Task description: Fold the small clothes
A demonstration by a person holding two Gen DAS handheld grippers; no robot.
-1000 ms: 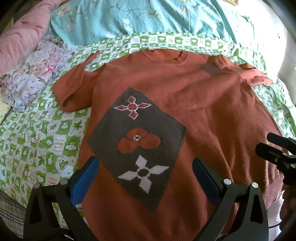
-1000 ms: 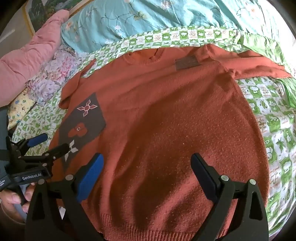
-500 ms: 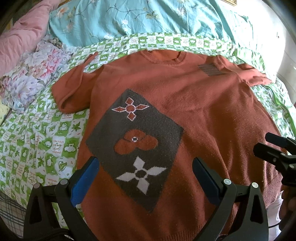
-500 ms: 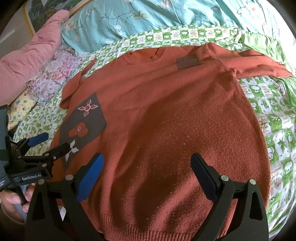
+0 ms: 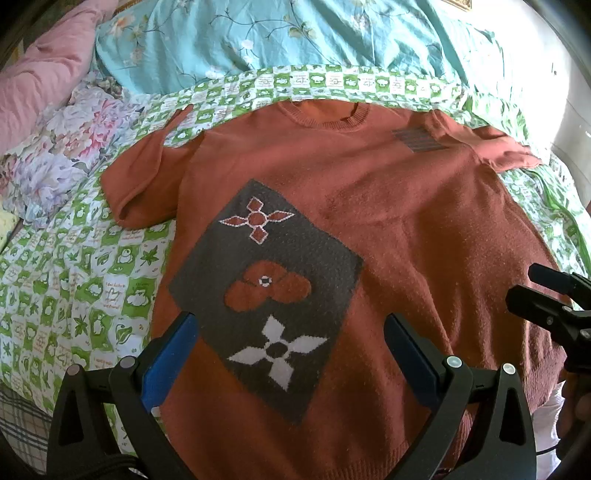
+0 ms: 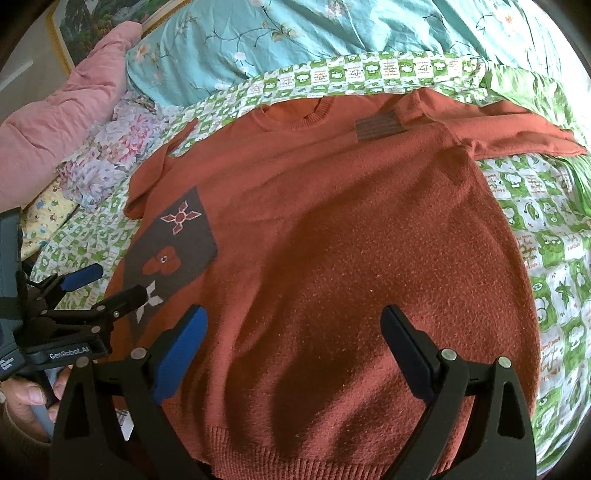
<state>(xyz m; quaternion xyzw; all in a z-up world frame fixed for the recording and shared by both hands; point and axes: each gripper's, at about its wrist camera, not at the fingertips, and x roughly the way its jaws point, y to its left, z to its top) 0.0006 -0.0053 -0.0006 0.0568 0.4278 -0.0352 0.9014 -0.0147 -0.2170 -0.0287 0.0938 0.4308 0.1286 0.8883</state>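
Bed (image 5: 110,280): We see a green and white checked cover with a blue quilt (image 5: 295,33) far behind it.
Sweater (image 5: 406,221): Our red sweater lies flat on the bed, front side up. Its neck (image 5: 325,116) points away from us and its bottom edge is right by us. So it runs long from near to far.
Sleeves: One sleeve (image 5: 140,184) sticks out left and one sleeve (image 6: 517,129) sticks out right.
Patch (image 5: 266,295): We see a grey patch with flowers on the sweater's left half.
Left gripper (image 5: 291,354): It is spread wide and holds nothing. It hangs over the patch, so it is nearer the left sleeve.
Right gripper (image 6: 295,343): It is spread wide and holds nothing too. It hangs over the plain red half, nearer the right sleeve.
Next: We think each gripper must reach out sideways for a sleeve and fold it in.
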